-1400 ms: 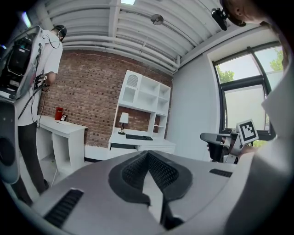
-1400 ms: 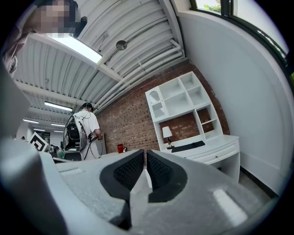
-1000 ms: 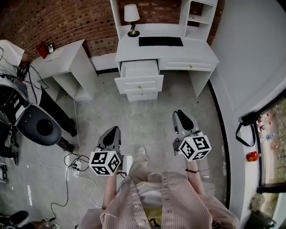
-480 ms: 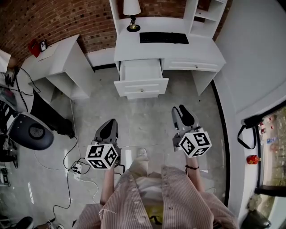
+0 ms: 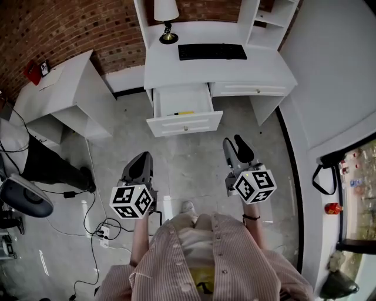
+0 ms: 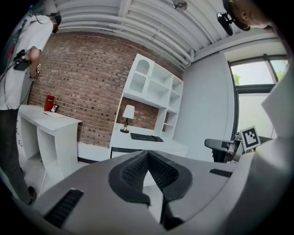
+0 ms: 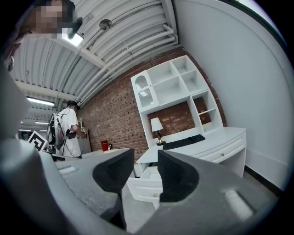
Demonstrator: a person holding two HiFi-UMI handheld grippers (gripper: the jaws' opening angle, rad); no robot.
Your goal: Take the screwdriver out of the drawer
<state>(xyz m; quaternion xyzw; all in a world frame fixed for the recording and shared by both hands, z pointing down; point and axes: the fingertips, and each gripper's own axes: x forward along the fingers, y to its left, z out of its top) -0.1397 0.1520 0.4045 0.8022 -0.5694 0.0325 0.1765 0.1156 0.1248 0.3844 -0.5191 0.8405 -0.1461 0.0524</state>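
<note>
The white desk (image 5: 258, 73) has its top left drawer (image 5: 184, 123) pulled out. Inside lies a thin yellow-handled screwdriver (image 5: 184, 113). Both grippers hang over the floor well short of the drawer, pointing toward the desk. My left gripper (image 5: 143, 159) is shut, its pads (image 6: 158, 172) meeting with nothing between them. The jaws of my right gripper (image 5: 234, 143) are opening, with only air in the gap; past them stands the open drawer (image 7: 148, 184). In the left gripper view the jaws hide the drawer.
A lamp (image 5: 166, 17) and black keyboard (image 5: 211, 52) sit on the desk. A white side table (image 5: 59, 88) stands left of it. Cables and a power strip (image 5: 104, 231) lie on the floor at the left. A person (image 6: 14, 87) stands far left.
The view and both grippers have moved closer to the desk. The drawer's inside, with the yellow screwdriver, has come into sight. The right jaws stand wider apart.
</note>
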